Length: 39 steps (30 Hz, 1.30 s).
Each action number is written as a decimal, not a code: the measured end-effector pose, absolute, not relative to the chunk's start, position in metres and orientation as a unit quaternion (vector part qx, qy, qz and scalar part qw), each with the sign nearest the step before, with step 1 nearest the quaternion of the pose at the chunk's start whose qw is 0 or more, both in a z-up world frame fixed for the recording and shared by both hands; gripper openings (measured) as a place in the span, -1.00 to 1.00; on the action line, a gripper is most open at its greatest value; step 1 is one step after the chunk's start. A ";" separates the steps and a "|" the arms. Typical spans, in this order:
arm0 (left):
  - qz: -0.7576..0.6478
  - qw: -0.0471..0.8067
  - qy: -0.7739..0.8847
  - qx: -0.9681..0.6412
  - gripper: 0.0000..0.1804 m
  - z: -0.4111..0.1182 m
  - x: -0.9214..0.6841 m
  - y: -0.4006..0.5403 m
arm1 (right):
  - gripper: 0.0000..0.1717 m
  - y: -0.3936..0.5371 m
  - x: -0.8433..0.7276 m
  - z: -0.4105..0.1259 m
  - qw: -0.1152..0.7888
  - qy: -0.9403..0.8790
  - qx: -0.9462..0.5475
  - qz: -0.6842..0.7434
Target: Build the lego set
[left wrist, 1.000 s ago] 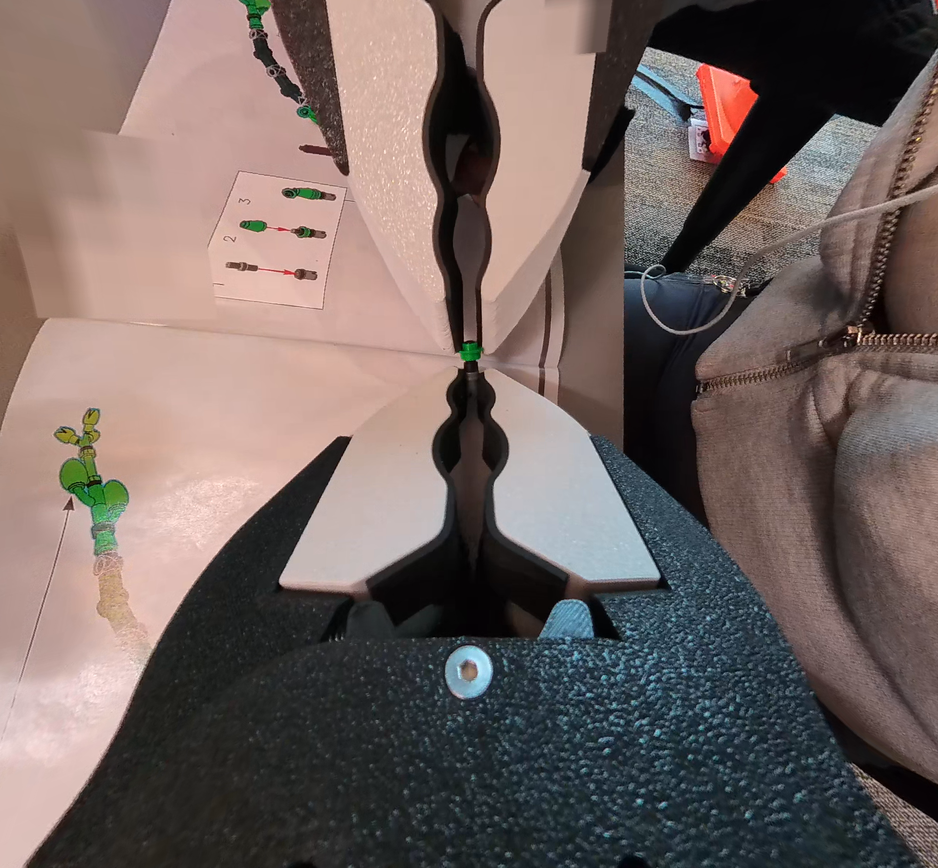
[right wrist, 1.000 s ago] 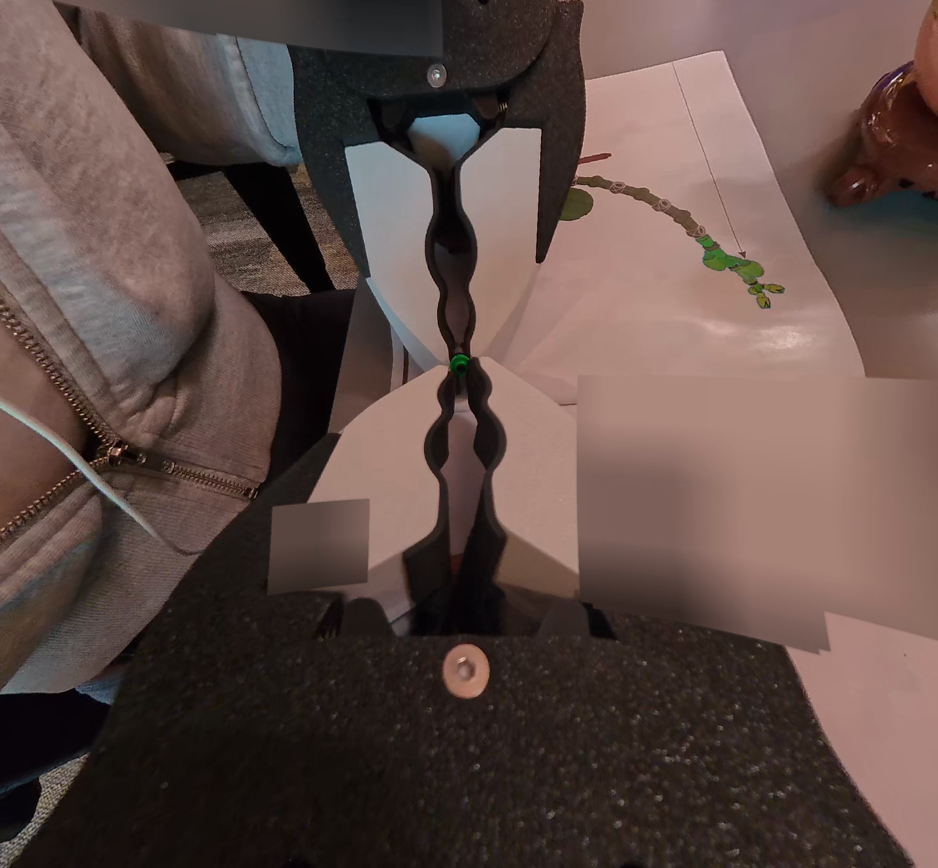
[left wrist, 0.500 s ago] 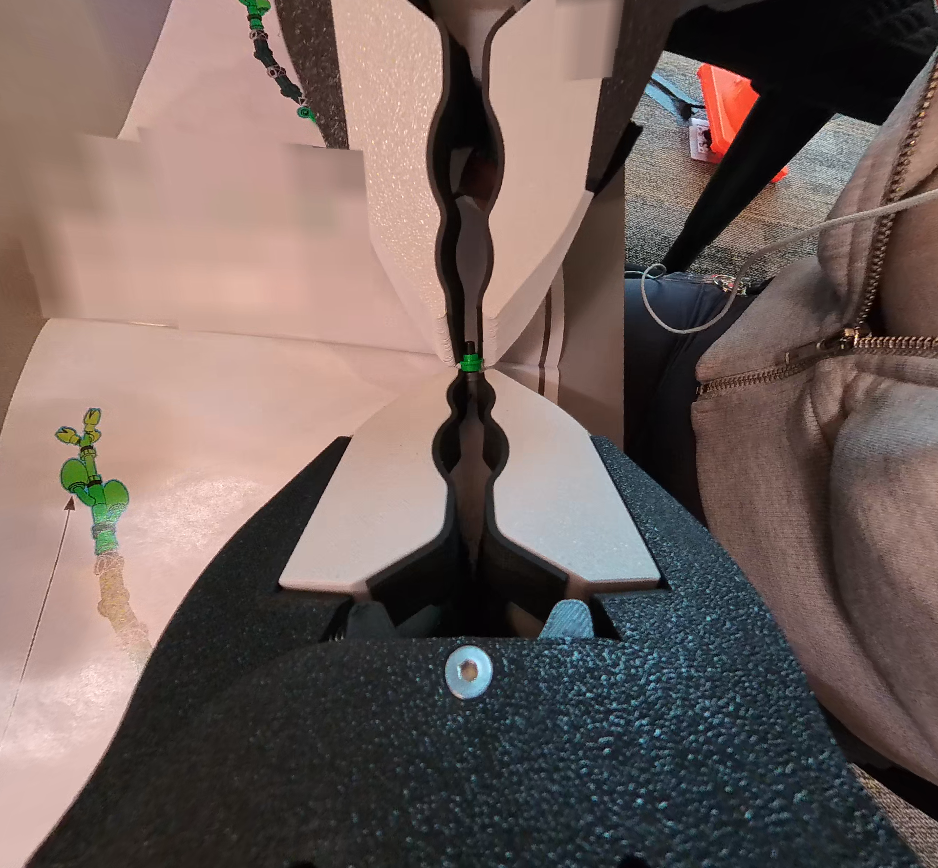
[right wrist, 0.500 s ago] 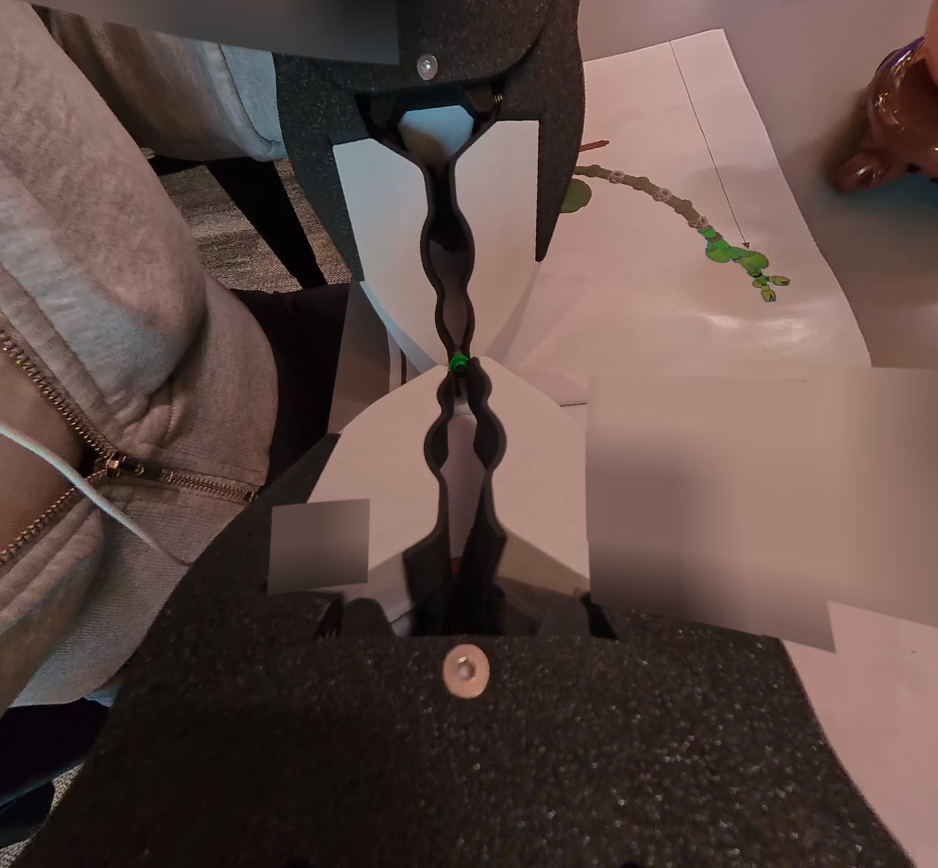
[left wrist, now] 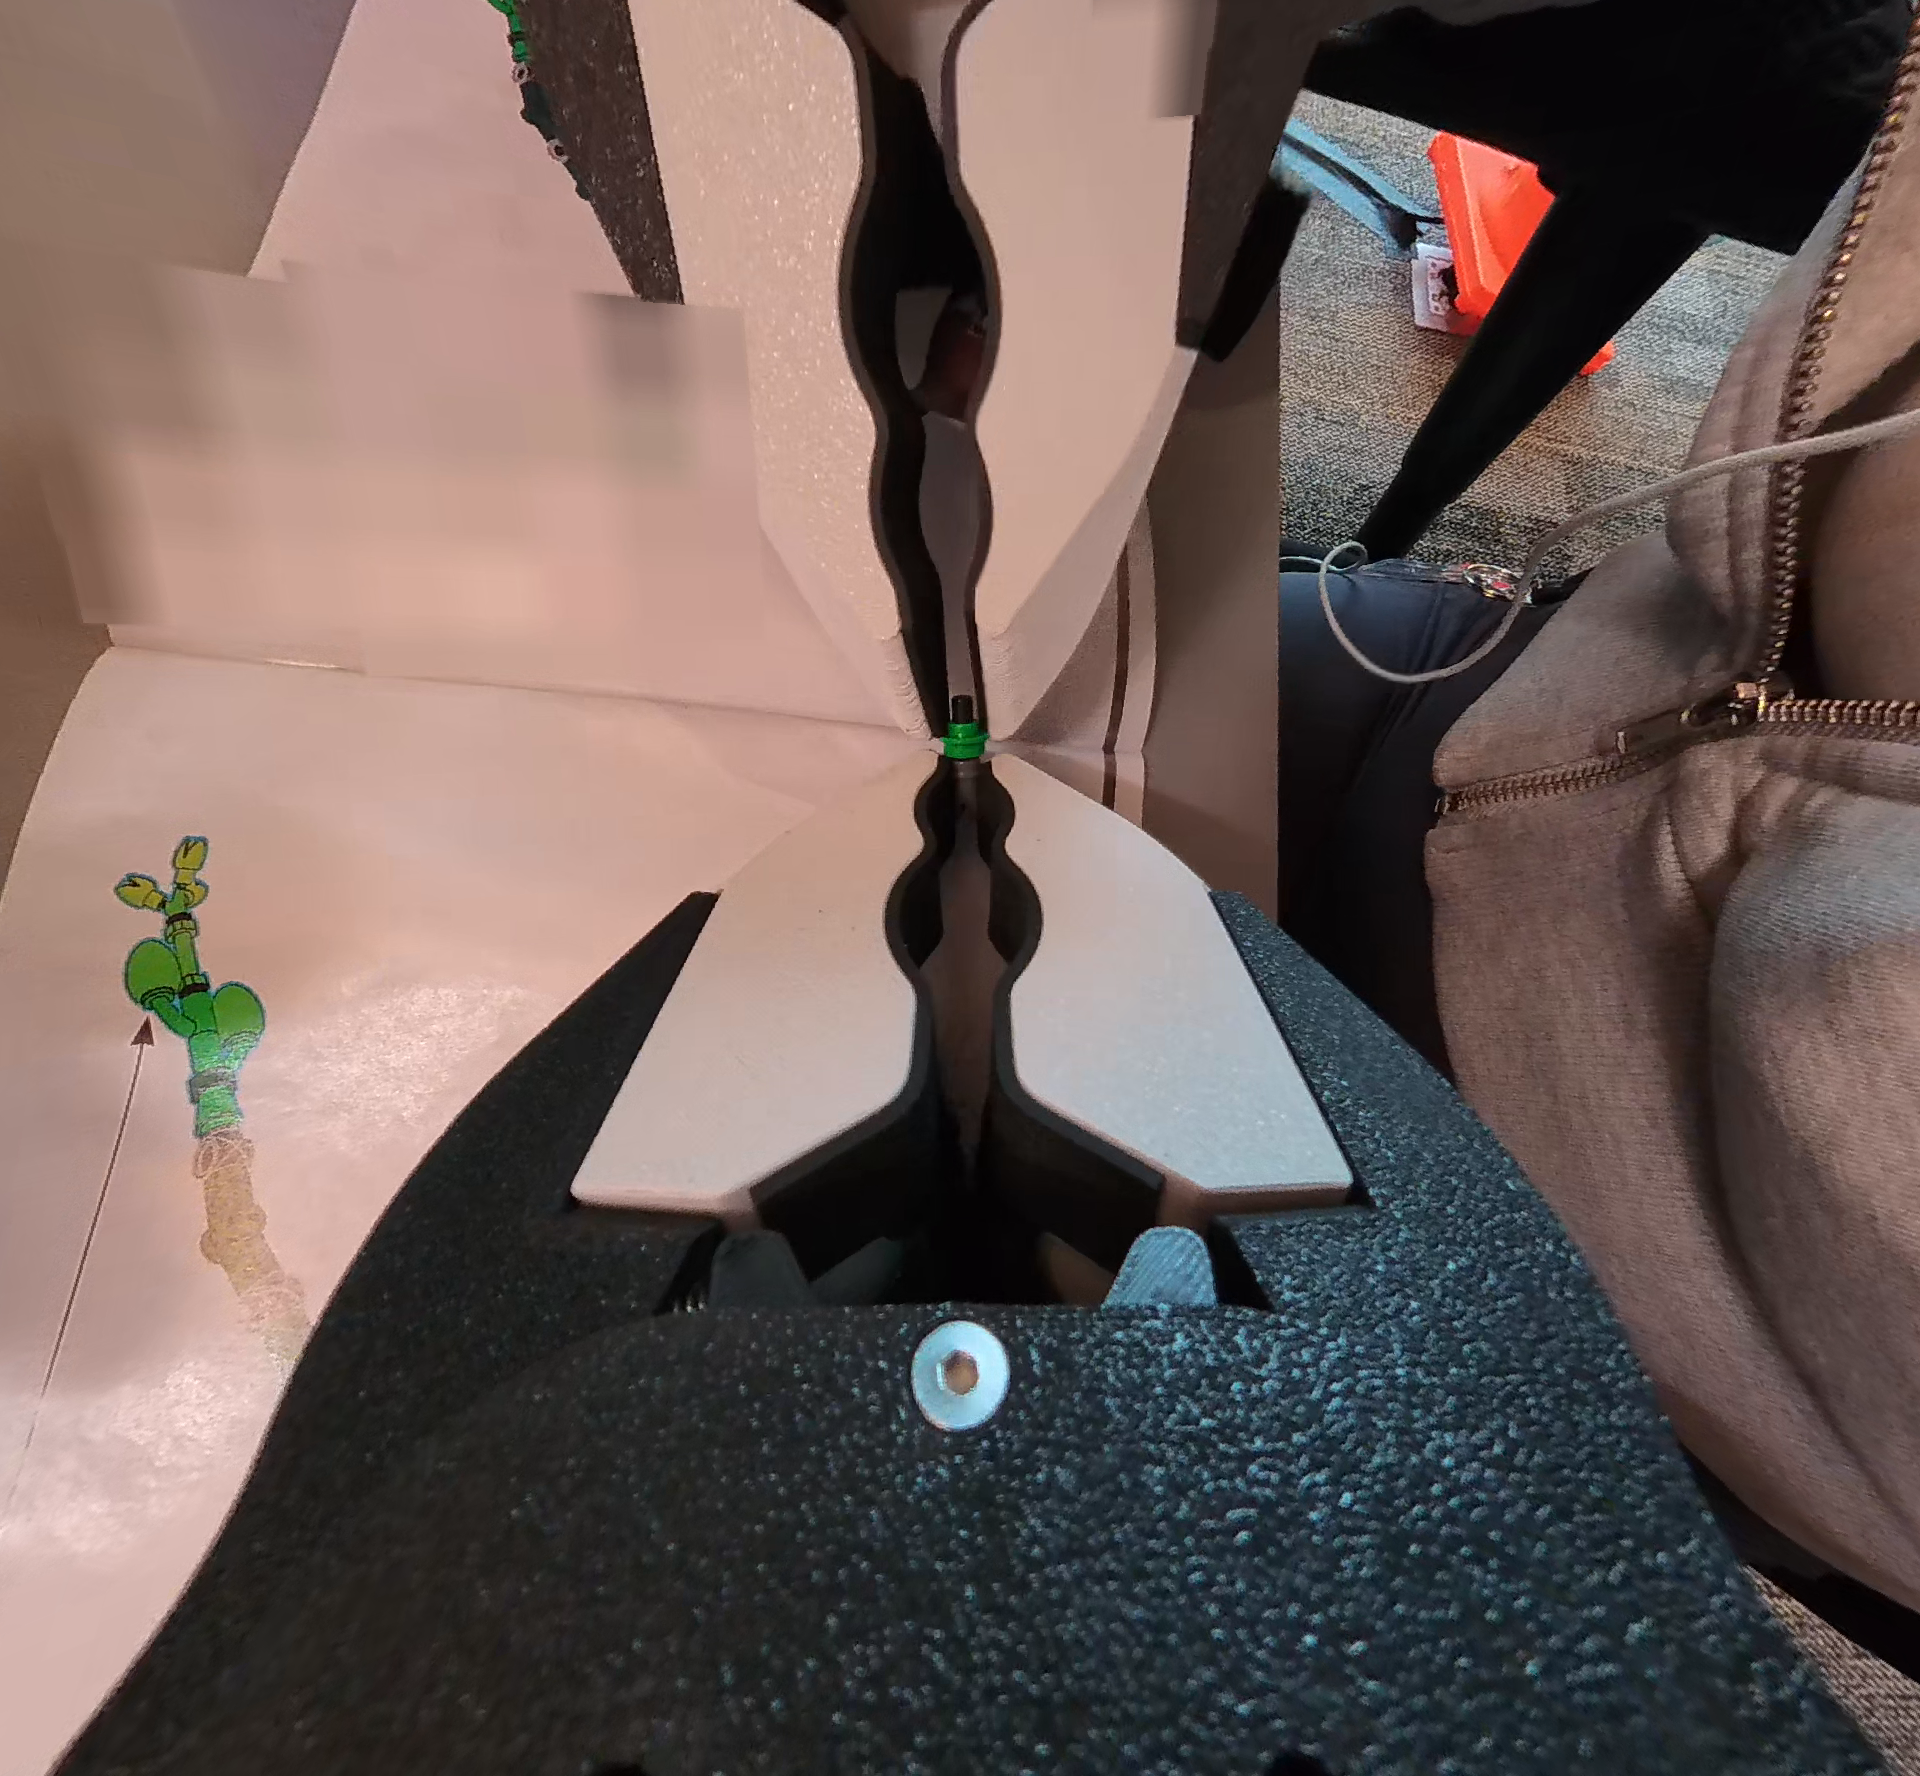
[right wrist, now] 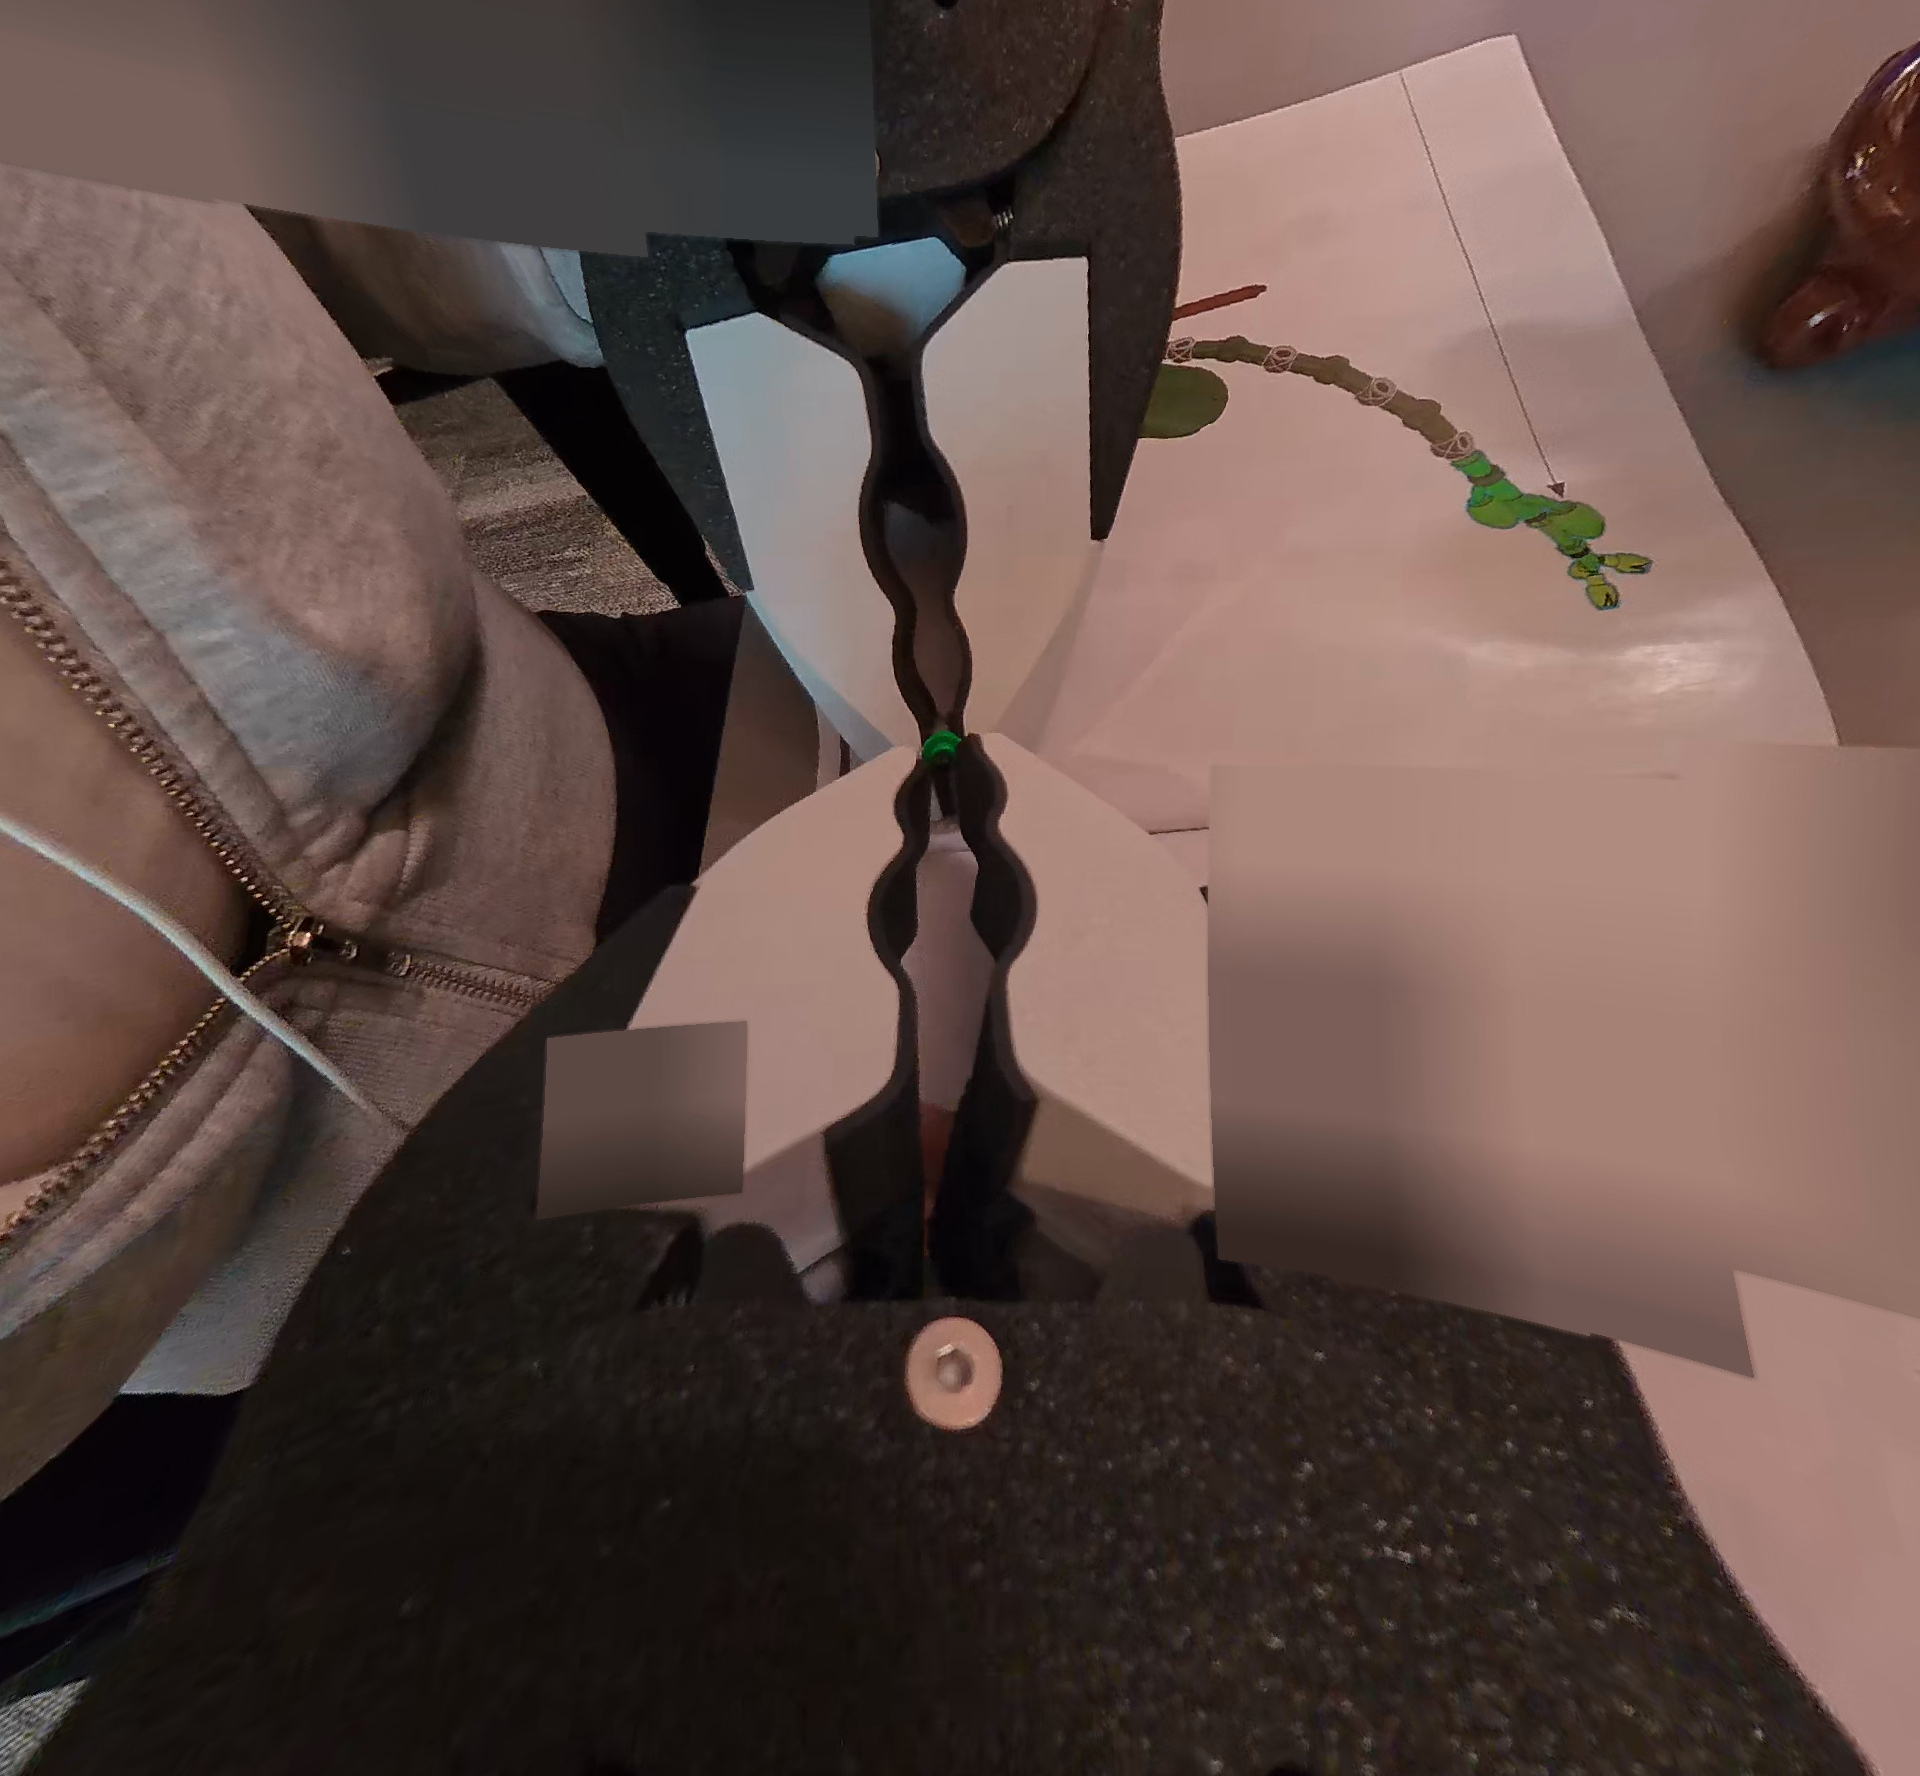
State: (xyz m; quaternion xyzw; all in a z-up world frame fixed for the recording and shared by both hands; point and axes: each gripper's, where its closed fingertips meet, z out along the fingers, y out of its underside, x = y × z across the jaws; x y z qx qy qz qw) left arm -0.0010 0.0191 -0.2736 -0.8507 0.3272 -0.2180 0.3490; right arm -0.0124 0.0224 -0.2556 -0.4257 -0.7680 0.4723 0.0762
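Left gripper (left wrist: 961, 762): jaws pinching a thin dark pin with a green plastic collar (left wrist: 961, 742).
Right gripper (right wrist: 943, 760): tip-to-tip opposite, pinching the pin's far end.
Pin axis: lengthwise between both grippers.

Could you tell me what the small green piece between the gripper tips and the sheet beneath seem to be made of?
The green piece looks like moulded plastic: saturated colour, crisp flanged ring. The sheet appears to be glossy printed paper, given its crease and soft sheen.

No words or numbers can be read. Only printed green figures and thin arrows are seen on the white instruction sheet (left wrist: 436, 853), at its left and far side.
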 end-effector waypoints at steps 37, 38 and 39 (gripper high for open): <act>-0.233 0.360 0.308 -0.849 -0.83 -0.270 -0.003 0.022 | -0.99 0.045 -0.006 -0.272 0.134 -0.845 -0.411 0.313; -0.227 0.358 0.310 -0.851 -0.83 -0.271 -0.003 0.022 | -0.99 0.043 -0.007 -0.271 0.140 -0.852 -0.402 0.306; -0.217 0.358 0.311 -0.853 -0.84 -0.273 -0.004 0.023 | -0.99 0.041 -0.007 -0.269 0.146 -0.857 -0.395 0.297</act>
